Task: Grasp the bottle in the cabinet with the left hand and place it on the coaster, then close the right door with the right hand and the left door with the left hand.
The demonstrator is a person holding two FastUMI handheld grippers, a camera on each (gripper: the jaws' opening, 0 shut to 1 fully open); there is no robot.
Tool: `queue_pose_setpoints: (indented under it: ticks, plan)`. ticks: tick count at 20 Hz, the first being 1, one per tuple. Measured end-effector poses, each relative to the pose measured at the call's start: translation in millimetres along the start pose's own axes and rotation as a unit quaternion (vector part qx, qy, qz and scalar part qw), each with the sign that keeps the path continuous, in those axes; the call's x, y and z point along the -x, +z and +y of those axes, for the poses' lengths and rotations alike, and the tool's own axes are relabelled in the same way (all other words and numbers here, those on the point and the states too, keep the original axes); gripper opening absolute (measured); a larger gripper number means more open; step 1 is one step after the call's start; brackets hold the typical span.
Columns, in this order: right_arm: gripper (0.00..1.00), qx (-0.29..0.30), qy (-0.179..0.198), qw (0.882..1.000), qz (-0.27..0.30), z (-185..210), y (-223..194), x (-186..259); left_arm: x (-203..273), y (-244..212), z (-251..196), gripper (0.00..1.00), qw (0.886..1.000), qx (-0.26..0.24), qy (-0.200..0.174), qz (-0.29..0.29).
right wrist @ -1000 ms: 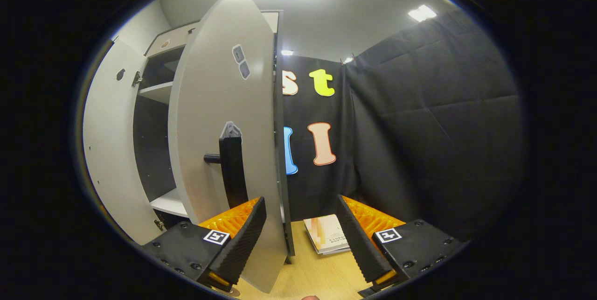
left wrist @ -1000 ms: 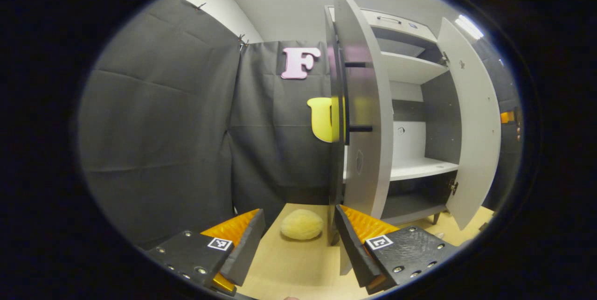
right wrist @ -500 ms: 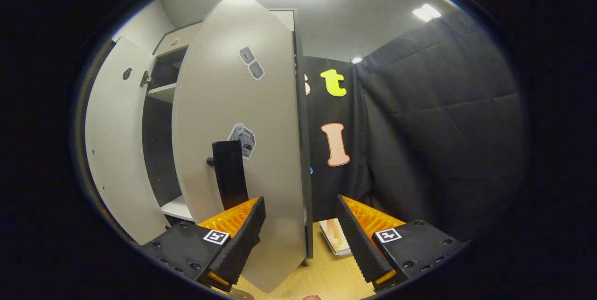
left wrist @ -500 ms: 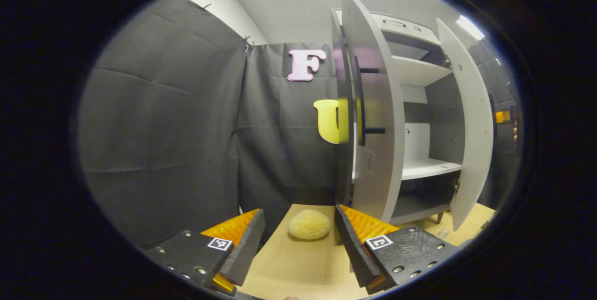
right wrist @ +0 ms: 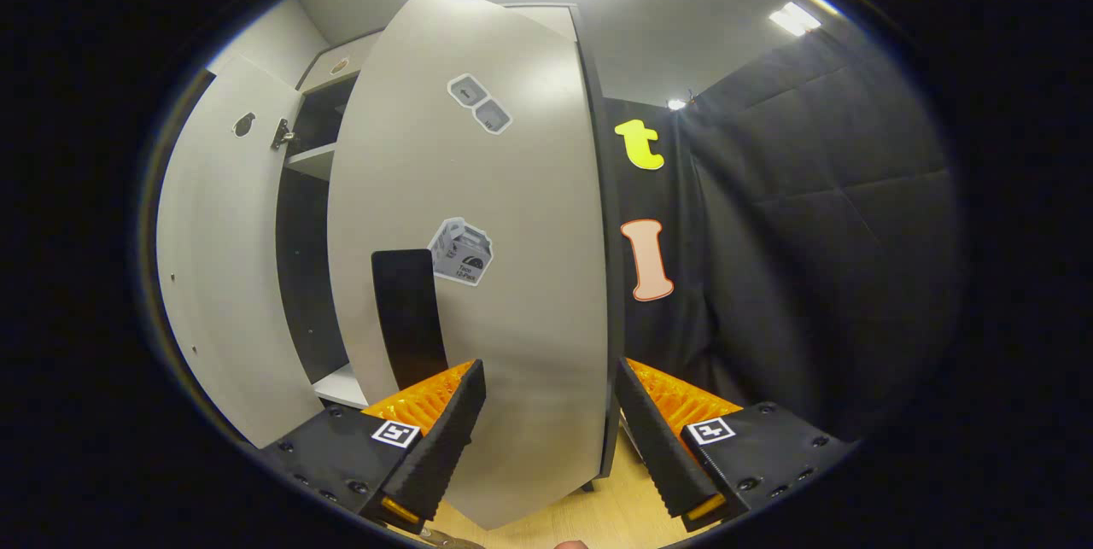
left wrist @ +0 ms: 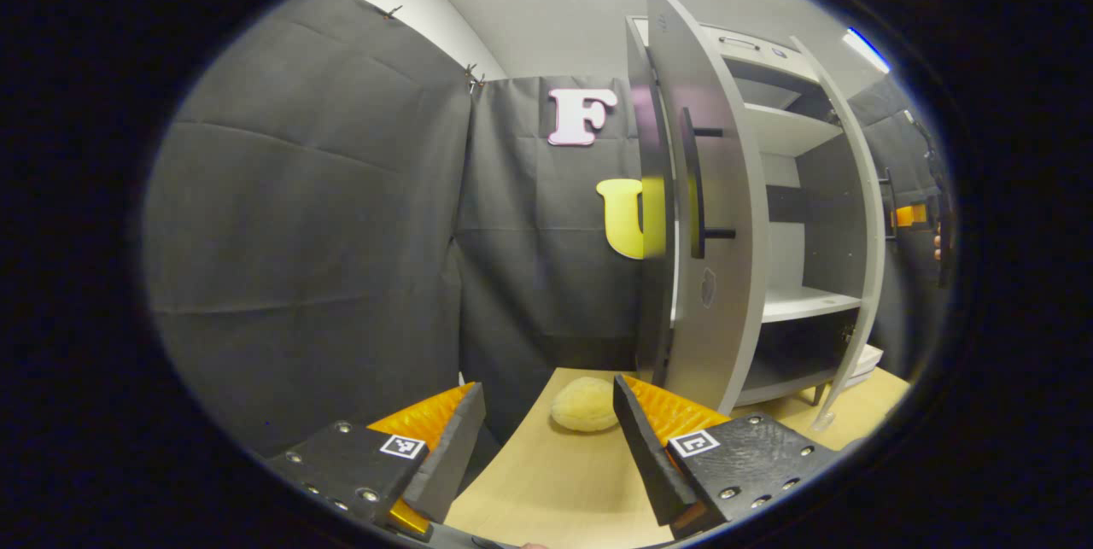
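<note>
— Where does the right door (right wrist: 504, 276) stand?

— Half shut on the cabinet (left wrist: 794, 216), close before the wide, empty right claw (right wrist: 551, 438).

— How will it handle?

— Likely light and stiff; push its flat face beside the black handle (right wrist: 408, 318).

— And the left claw (left wrist: 546, 446)?

— Wide, empty, above the desk (left wrist: 546, 481), near the left door (left wrist: 713, 216).

cabinet (right wrist: 299, 216) interior mostly behind right door (right wrist: 504, 276)

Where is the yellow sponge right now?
In the left gripper view, the sponge lies on the wooden table just ahead of the open left hand-held gripper, beside the foot of the left door.
</note>
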State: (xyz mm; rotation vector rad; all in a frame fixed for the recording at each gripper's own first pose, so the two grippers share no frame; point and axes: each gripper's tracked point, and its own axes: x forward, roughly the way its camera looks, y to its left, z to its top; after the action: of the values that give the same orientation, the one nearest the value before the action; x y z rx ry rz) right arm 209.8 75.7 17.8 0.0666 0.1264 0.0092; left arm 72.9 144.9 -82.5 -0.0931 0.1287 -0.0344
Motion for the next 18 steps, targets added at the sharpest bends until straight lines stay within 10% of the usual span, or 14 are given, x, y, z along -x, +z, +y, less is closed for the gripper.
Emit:
queue_pose_setpoints:
  ticks: [18]
  plan:
    - [0.98,0.069,-0.051,0.996,-0.006,-6.8,-19.7,29.3,-63.3,46.9,8.3,0.89,0.999,0.003,-0.041,0.016]
